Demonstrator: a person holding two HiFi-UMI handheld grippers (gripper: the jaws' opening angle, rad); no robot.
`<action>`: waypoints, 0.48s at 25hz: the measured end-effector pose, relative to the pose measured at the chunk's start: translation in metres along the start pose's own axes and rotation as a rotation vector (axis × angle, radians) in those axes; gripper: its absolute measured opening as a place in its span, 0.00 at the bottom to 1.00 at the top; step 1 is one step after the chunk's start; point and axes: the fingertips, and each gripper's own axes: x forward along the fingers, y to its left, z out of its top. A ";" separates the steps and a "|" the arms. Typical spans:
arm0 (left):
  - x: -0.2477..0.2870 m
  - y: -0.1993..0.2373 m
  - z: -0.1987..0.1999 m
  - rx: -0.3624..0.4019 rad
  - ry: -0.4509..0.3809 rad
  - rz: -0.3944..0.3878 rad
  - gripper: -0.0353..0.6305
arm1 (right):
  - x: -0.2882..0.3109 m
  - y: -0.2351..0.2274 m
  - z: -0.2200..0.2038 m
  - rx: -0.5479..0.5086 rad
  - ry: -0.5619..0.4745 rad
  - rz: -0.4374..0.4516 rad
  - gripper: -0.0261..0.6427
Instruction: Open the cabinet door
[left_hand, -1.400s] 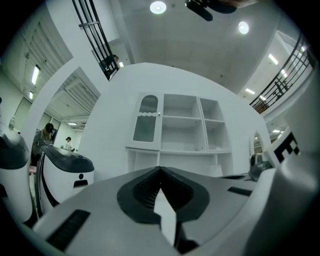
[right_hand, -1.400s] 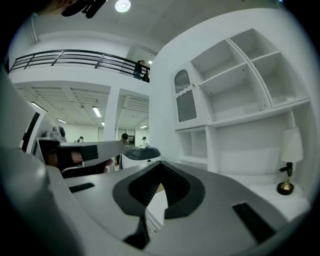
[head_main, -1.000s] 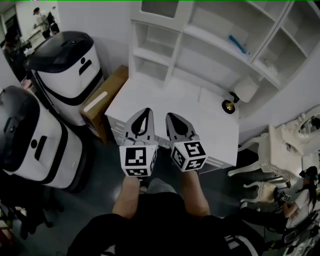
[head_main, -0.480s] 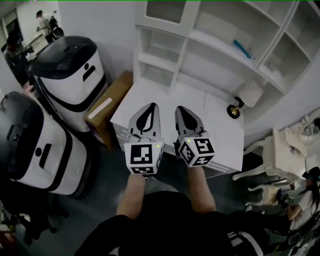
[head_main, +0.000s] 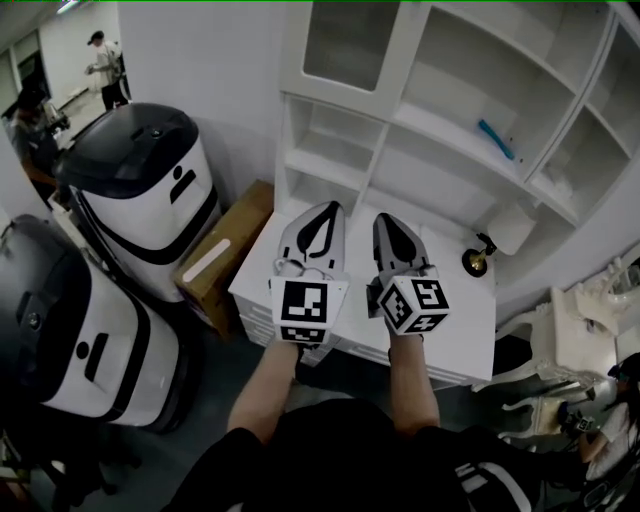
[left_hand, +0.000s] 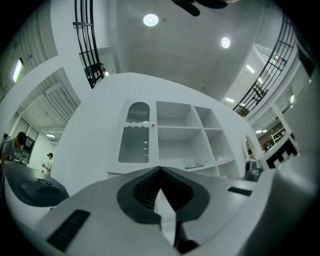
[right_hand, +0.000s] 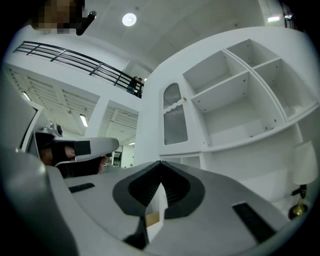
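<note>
The white cabinet has a glass-paned door (head_main: 345, 45) at its upper left, closed, beside open shelves. In the left gripper view the door (left_hand: 135, 139) shows a small knob (left_hand: 152, 124) on its right edge; the right gripper view shows the same door (right_hand: 174, 120) and knob (right_hand: 184, 99). My left gripper (head_main: 328, 208) and right gripper (head_main: 386, 218) are held side by side over the white desk top (head_main: 455, 330), pointing at the cabinet and well short of the door. Both are shut, with the jaw tips meeting and nothing between them.
Two white-and-black machines (head_main: 140, 180) (head_main: 70, 320) stand at the left, with a cardboard box (head_main: 225, 255) against the desk. A brass-based lamp (head_main: 478, 262) stands on the desk's right. A blue object (head_main: 495, 140) lies on a shelf. White chairs (head_main: 570, 340) are at the right; people stand far back left.
Both grippers have risen and moved forward together toward the cabinet. The glass door has come further into the head view. Both stayed shut.
</note>
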 end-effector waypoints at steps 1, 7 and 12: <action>0.011 0.002 0.004 0.010 -0.007 -0.015 0.07 | 0.009 -0.004 0.005 -0.021 -0.008 -0.008 0.07; 0.068 0.020 0.025 0.089 -0.042 -0.091 0.07 | 0.055 -0.015 0.030 -0.066 -0.070 -0.021 0.06; 0.111 0.032 0.036 0.143 -0.089 -0.078 0.07 | 0.088 -0.037 0.041 -0.063 -0.102 -0.042 0.06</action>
